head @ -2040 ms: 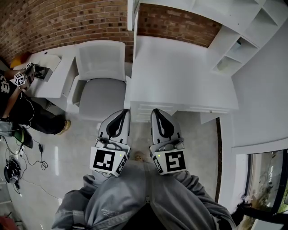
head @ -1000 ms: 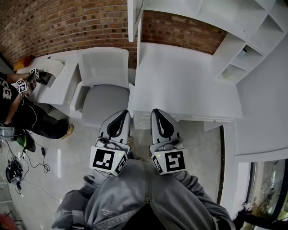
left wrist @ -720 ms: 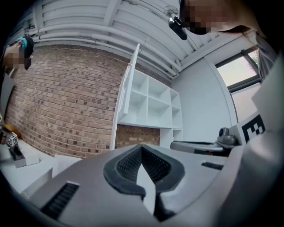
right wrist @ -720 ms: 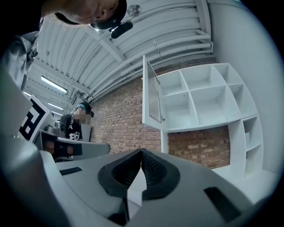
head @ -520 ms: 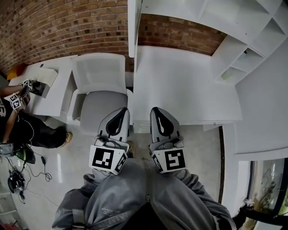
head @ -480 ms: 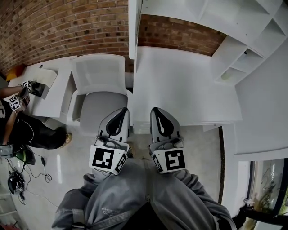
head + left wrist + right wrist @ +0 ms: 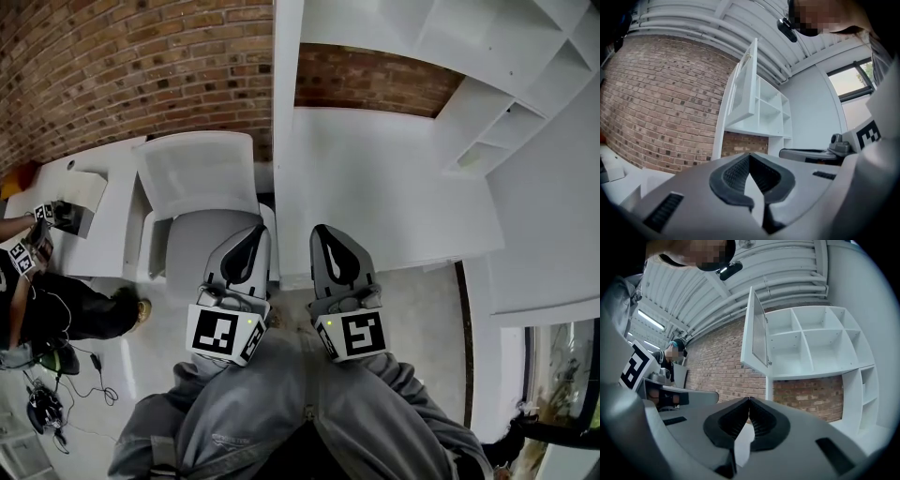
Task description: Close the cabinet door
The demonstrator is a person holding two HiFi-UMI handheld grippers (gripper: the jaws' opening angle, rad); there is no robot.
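**Left gripper** [image 7: 255, 231]: held level beside the right one. The jaws are pressed together at the tips and nothing is pinched between them.

**Right gripper** [image 7: 322, 229]: held level. The jaws are likewise pressed together and nothing is carried.

**Cabinet door** [image 7: 758, 329]: white and standing open. It is swung out nearly edge-on toward the grippers, ahead of and well above both sets of tips, and neither gripper touches it. It hangs at the left side of the cabinet.

**Cabinet** [image 7: 820, 338]: white, with open square compartments. It is set ahead of and above the right gripper, to the right of the door.

**Desk** [image 7: 375, 178]: white, found ahead of the right gripper and below the cabinet.

**Chair** [image 7: 202, 173]: white, placed ahead of the left gripper and beside the desk.

**Brick wall** [image 7: 141, 66]: seen behind the chair, desk and cabinet.

**Person** [image 7: 37, 291]: seen well off to the left of the left gripper, at a second white table.
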